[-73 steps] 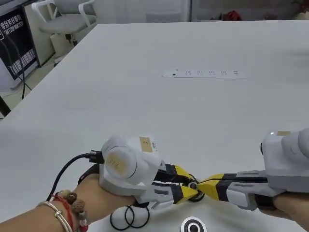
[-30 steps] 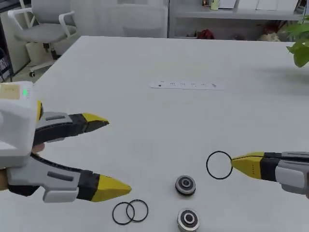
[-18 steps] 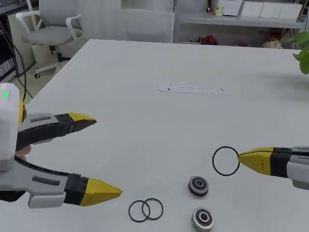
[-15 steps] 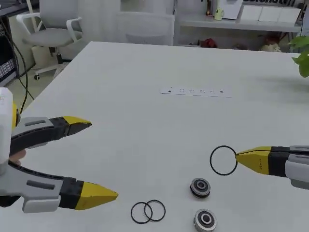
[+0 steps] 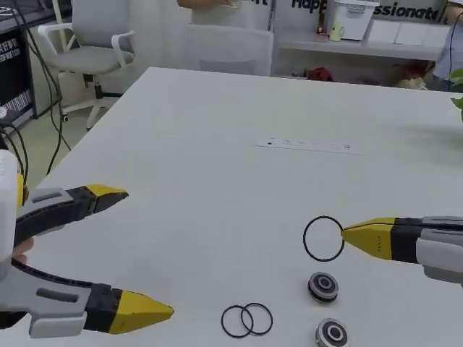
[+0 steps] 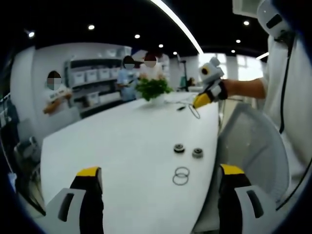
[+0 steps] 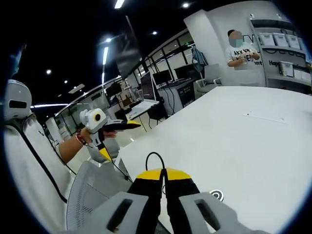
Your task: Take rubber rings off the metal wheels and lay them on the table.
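Right gripper [image 5: 347, 236] is pinched shut on a thin black rubber ring [image 5: 304, 239] at its tip, over the near edge of the white table [image 5: 217, 144] by two round metal wheels [image 5: 323, 286], and left gripper [image 5: 148, 253] gapes wide, empty.

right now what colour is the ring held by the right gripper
Black. The rubber ring pinched in the right gripper shows best in the head view.

White office chair [image 5: 90, 50] far left, power strip [image 5: 307, 144] centre

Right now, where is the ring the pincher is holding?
In the head view, the rubber ring is at the right, pinched in the right gripper, just beyond the metal wheels.
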### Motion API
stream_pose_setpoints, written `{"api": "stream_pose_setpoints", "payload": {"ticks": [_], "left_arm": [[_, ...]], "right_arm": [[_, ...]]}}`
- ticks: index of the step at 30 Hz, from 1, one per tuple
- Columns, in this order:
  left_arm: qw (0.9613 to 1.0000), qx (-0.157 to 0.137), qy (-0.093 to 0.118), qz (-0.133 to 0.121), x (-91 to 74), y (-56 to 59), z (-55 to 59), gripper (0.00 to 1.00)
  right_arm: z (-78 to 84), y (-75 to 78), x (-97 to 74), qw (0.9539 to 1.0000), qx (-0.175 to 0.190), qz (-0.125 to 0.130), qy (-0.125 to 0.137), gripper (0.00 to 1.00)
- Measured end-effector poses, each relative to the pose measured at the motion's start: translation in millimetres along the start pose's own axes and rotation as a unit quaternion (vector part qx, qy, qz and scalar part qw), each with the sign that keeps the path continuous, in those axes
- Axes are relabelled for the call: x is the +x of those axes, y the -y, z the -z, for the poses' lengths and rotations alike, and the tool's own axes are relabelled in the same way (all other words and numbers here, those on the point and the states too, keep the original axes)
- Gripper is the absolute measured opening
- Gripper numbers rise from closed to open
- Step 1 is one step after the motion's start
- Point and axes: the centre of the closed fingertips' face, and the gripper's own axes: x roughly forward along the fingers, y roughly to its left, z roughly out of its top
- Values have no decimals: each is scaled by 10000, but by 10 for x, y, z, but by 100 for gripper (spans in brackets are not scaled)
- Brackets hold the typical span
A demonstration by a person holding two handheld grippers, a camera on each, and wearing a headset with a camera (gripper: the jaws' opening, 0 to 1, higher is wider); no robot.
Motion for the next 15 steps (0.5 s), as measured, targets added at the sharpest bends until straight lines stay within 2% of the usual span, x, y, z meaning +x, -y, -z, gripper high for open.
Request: {"api": "stream_pose_setpoints", "payload": {"ticks": [7,15], "left_arm": [[10000,-68,24,8,-70,-100,123,100],[9998,-148,133,44,-74,-207,217,100]], "right_arm": [[-7,-81,211,10000,-11,-64,-76,0],[42,-117,449,9996,28,-142,-233,0]]}}
